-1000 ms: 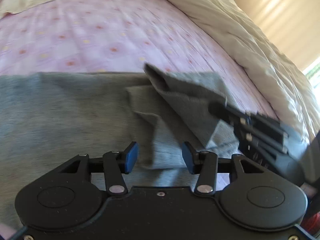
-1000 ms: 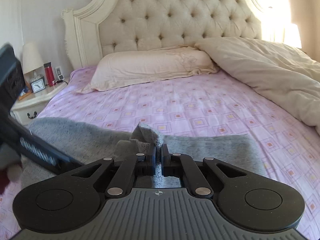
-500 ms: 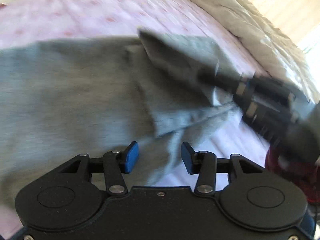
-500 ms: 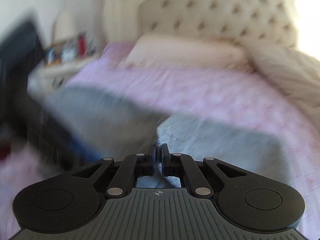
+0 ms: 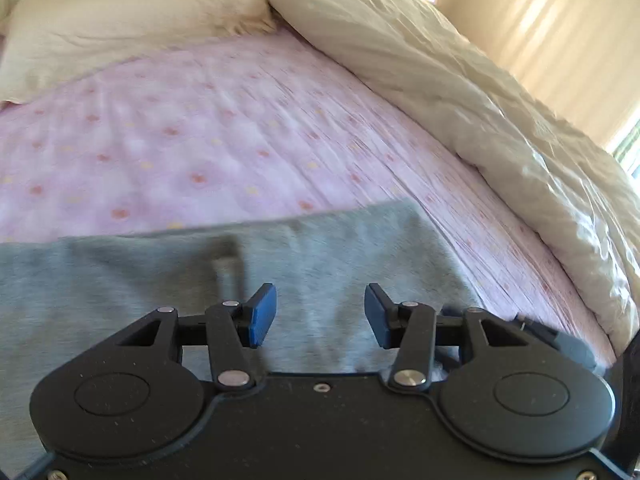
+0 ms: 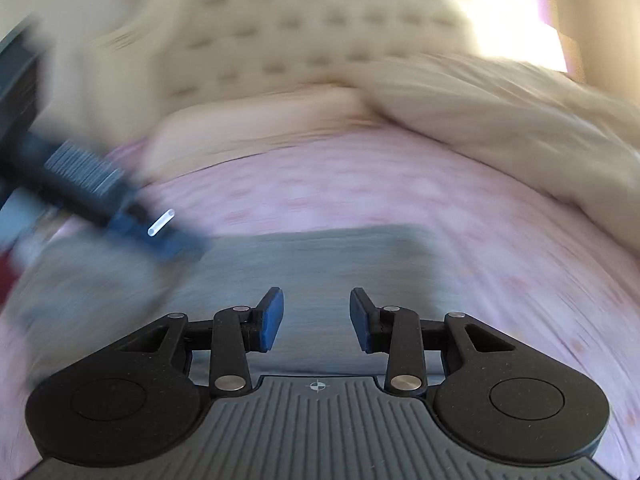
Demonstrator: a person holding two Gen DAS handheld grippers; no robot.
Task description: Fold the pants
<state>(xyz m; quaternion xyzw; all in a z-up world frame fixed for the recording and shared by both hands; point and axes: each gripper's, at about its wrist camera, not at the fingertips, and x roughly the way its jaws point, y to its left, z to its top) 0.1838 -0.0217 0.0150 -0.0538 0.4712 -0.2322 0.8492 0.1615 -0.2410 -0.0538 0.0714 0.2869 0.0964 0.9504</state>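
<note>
Grey pants (image 5: 328, 256) lying flat on pink patterned sheet (image 5: 224, 136), at near edge of bed, well short of pillow (image 5: 120, 36) and apart from cream duvet (image 5: 460, 92) bunched on far right side. Far edge of pants straight and level against sheet; right corner squared off. Faint vertical ridge left of centre, probably a layer edge or seam. Judged: at least one fold laid down, cloth at rest, no part lifted. Remaining, as judged: further fold(s) to bring pants to compact bundle; count not determinable.

Left gripper (image 5: 320, 314): jaws wide apart, nothing between pads, hanging above grey cloth, not touching as far as visible.

Right gripper (image 6: 316, 320): jaws opening, moderately apart, nothing pinched; grey cloth (image 6: 320, 264) visible below through gap. Released, by appearance.

Hard to make out:
- Right wrist view heavily motion-blurred; tufted headboard (image 6: 304, 40) and sheet smeared.
- Left gripper body crossing upper left of that view, blurred; no state readable there.
- Near edge of pants hidden under both gripper housings; waistband and leg ends not identifiable.
- Left extent of pants cut off at frame edge.
- Number of layers not readable.
</note>
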